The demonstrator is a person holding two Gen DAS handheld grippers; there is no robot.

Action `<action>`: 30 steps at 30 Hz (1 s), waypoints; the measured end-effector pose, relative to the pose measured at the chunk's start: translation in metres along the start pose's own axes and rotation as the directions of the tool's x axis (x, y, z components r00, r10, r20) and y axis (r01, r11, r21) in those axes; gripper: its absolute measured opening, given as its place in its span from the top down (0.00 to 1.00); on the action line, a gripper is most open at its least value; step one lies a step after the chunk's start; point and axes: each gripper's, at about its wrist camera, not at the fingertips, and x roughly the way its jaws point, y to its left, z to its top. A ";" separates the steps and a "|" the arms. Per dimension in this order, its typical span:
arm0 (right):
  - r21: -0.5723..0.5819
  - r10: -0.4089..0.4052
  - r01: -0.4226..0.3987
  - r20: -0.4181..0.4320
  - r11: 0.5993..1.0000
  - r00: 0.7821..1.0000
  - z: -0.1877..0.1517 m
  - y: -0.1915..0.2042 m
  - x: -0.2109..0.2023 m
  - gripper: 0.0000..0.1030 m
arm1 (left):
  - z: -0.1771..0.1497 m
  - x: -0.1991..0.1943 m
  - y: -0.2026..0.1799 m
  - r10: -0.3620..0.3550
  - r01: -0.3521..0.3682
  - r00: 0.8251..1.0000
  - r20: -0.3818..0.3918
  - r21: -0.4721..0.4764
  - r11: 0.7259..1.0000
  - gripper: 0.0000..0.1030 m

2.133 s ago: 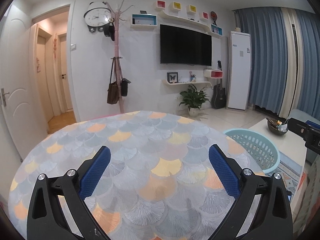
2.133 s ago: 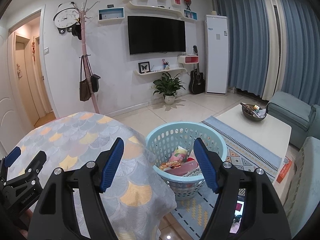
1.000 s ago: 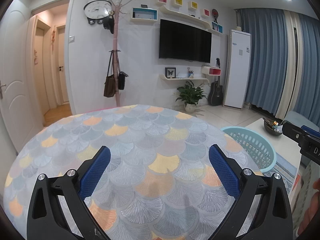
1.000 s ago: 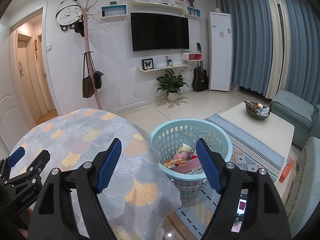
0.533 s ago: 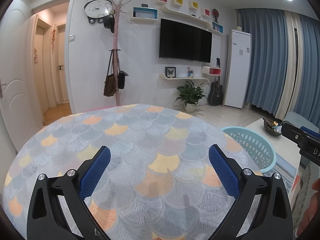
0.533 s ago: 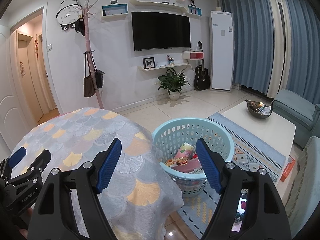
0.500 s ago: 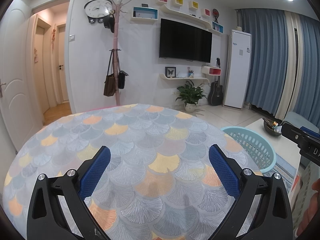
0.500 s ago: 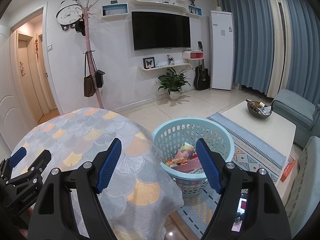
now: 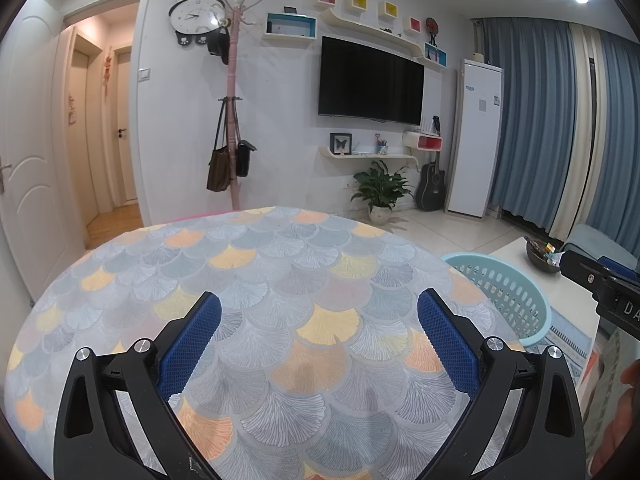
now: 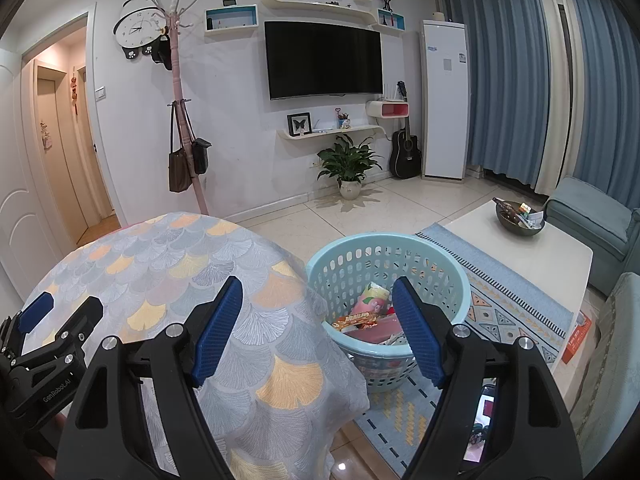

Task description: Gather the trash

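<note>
A light blue plastic basket [image 10: 452, 276] stands on the floor right of the round table [image 10: 160, 264]. Snack wrappers and packets [image 10: 366, 314] lie inside it. My right gripper [image 10: 318, 300] hovers open above the table's edge and the basket, nothing between its blue pads. My left gripper [image 9: 319, 312] is open over the patterned tablecloth [image 9: 280, 264], nothing held. The basket [image 9: 516, 292] shows at the right of the left wrist view, and so does part of the right gripper [image 9: 600, 284]. The left gripper [image 10: 48, 320] also appears at the lower left of the right wrist view.
A white coffee table [image 10: 536, 248] with a dark bowl [image 10: 520, 220] stands right of the basket, on a patterned rug [image 10: 504, 300]. A blue sofa [image 10: 592, 220] is at far right. A coat rack [image 10: 180, 100], a potted plant [image 10: 348, 168] and a guitar [image 10: 406, 148] line the far wall.
Both views shifted a little two seconds back, then settled. Neither gripper has moved or changed its opening over the last second.
</note>
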 end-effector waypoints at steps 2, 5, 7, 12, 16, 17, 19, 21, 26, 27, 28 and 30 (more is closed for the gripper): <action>0.000 0.000 0.000 0.000 1.000 1.000 0.000 0.000 0.000 0.29 | 0.000 0.000 0.000 0.000 0.000 1.000 0.000 0.001 1.000 0.07; -0.001 0.000 0.000 0.000 1.000 1.000 -0.001 0.000 0.000 0.29 | 0.000 0.000 0.000 0.001 -0.001 1.000 -0.001 0.000 1.000 0.07; -0.001 0.000 0.000 -0.001 1.000 1.000 -0.001 0.000 0.001 0.29 | 0.000 0.000 0.000 0.000 0.000 1.000 -0.001 0.000 1.000 0.07; -0.003 -0.001 0.001 -0.001 1.000 1.000 -0.002 0.001 0.001 0.29 | 0.000 0.000 0.000 0.001 -0.001 1.000 0.000 0.001 1.000 0.07; -0.002 0.001 -0.001 -0.003 1.000 1.000 -0.002 0.001 0.001 0.29 | 0.000 0.000 0.000 0.000 0.000 1.000 -0.001 -0.001 1.000 0.07; -0.002 0.000 0.000 -0.003 1.000 1.000 -0.002 0.000 0.001 0.29 | 0.001 0.000 -0.001 0.001 -0.001 1.000 -0.001 -0.001 1.000 0.07; -0.002 0.001 -0.001 -0.003 1.000 1.000 -0.002 0.000 0.001 0.29 | 0.000 0.000 0.000 0.000 0.000 1.000 -0.001 0.000 1.000 0.07; -0.002 0.001 -0.001 -0.005 1.000 1.000 -0.003 0.000 0.002 0.29 | 0.000 0.000 0.000 -0.001 0.001 1.000 0.000 0.001 1.000 0.07; -0.002 0.004 -0.004 -0.006 1.000 1.000 -0.004 -0.002 0.002 0.29 | 0.000 0.000 -0.001 0.000 0.000 1.000 0.000 0.002 1.000 0.07; -0.002 0.003 -0.003 -0.007 1.000 1.000 -0.004 -0.002 0.002 0.29 | 0.000 0.000 -0.001 0.000 0.000 1.000 -0.001 0.002 1.000 0.07; -0.001 0.002 -0.002 -0.007 1.000 1.000 -0.005 -0.002 0.002 0.29 | 0.000 0.000 -0.001 0.001 -0.001 1.000 0.000 0.002 1.000 0.07; 0.000 0.002 -0.002 -0.009 1.000 1.000 -0.005 -0.002 0.002 0.29 | 0.000 -0.001 -0.001 0.001 -0.001 1.000 0.000 0.002 1.000 0.07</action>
